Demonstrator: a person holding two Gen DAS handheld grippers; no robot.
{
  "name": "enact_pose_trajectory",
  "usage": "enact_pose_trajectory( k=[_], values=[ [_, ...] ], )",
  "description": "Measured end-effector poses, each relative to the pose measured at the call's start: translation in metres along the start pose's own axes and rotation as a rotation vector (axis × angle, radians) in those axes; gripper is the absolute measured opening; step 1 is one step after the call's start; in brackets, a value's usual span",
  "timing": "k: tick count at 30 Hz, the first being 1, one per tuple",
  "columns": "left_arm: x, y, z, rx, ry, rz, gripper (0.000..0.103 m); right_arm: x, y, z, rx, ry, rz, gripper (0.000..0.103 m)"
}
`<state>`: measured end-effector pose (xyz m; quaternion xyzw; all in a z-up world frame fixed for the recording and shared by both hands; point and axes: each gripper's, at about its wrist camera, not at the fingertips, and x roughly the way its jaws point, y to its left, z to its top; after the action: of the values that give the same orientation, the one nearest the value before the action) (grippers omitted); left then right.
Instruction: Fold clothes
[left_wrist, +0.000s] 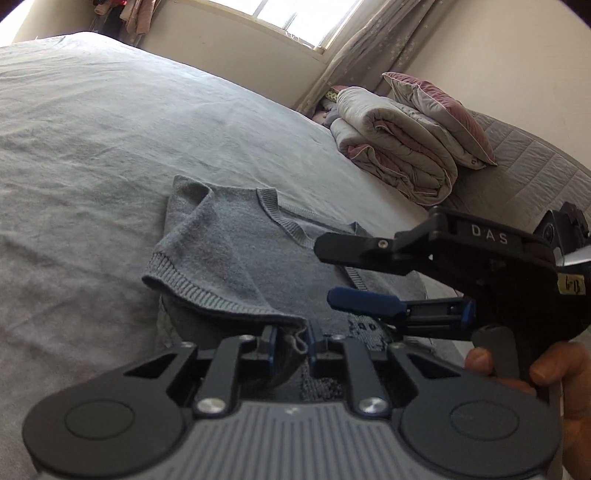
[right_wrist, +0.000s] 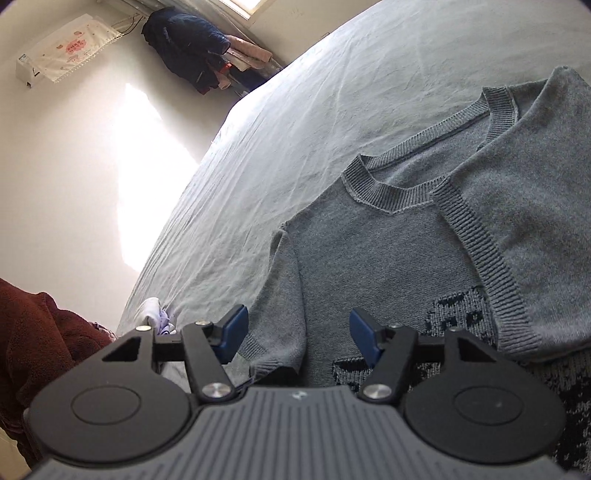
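A grey knit sweater (left_wrist: 236, 236) with a dark pattern on its front lies on the bed, its left sleeve folded across the chest. My left gripper (left_wrist: 291, 341) is shut on the ribbed cuff (left_wrist: 295, 325) of that sleeve, just above the sweater body. My right gripper (right_wrist: 297, 332) is open and empty, its blue fingertips (right_wrist: 234, 330) astride the sweater's other short sleeve (right_wrist: 280, 314). It also shows in the left wrist view (left_wrist: 328, 273), open, side-on over the sweater. In the right wrist view the sweater (right_wrist: 388, 240) shows its neckline and the folded-over sleeve (right_wrist: 517, 221).
The bed (left_wrist: 92, 147) is covered by a wrinkled grey sheet. A folded quilt (left_wrist: 399, 147) and a pillow (left_wrist: 443, 114) lie at the head end by the curtain. Clothes hang by the wall (right_wrist: 184, 48). A person's red-brown sleeve (right_wrist: 33, 339) is at the bed's edge.
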<state>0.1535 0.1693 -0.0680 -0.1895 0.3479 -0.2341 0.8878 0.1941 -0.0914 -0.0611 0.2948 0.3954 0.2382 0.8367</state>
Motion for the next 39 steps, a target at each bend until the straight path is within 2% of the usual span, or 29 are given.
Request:
enact_pose_trajectory(
  k=[3, 6, 11, 16, 22, 23, 24, 25, 26, 27, 30, 36, 39],
  values=[
    [-0.01, 0.003, 0.004, -0.033, 0.016, -0.048, 0.025, 0.002, 0.012, 0.002, -0.075, 0.008, 0.009, 0.052],
    [-0.022, 0.012, 0.009, -0.086, 0.016, -0.079, 0.029, 0.009, 0.029, 0.003, -0.164, 0.023, 0.026, 0.048],
    [-0.041, 0.028, 0.011, -0.136, 0.0, -0.023, 0.034, 0.026, 0.049, -0.002, -0.293, 0.053, 0.017, 0.049],
    [-0.049, 0.038, 0.009, -0.105, 0.034, 0.044, 0.039, 0.04, 0.058, -0.019, -0.442, 0.081, -0.028, 0.049],
    [-0.045, 0.035, -0.002, 0.005, 0.127, 0.06, 0.04, 0.063, 0.069, -0.052, -0.718, 0.098, -0.129, 0.049],
    [-0.044, 0.033, -0.004, 0.025, 0.14, 0.064, 0.04, 0.065, 0.069, -0.056, -0.758, 0.086, -0.148, 0.048],
    [-0.044, 0.031, -0.006, 0.042, 0.148, 0.066, 0.039, 0.066, 0.07, -0.06, -0.794, 0.069, -0.167, 0.037],
    [-0.044, 0.029, -0.007, 0.054, 0.149, 0.065, 0.039, 0.066, 0.068, -0.06, -0.796, 0.052, -0.175, 0.028],
    [-0.044, 0.027, -0.008, 0.068, 0.149, 0.061, 0.039, 0.066, 0.066, -0.059, -0.783, 0.034, -0.179, 0.01],
    [-0.044, 0.024, -0.008, 0.08, 0.147, 0.061, 0.037, 0.063, 0.061, -0.055, -0.745, 0.015, -0.173, 0.005],
    [-0.044, 0.017, -0.01, 0.102, 0.146, 0.051, 0.029, 0.049, 0.043, -0.036, -0.579, -0.042, -0.156, 0.004],
    [-0.038, -0.005, -0.016, 0.173, 0.152, -0.008, 0.027, 0.017, -0.002, 0.0, -0.266, -0.14, -0.16, 0.004],
    [-0.034, -0.017, -0.019, 0.206, 0.165, -0.047, 0.027, 0.008, -0.018, 0.007, -0.19, -0.161, -0.18, 0.004]
  ],
)
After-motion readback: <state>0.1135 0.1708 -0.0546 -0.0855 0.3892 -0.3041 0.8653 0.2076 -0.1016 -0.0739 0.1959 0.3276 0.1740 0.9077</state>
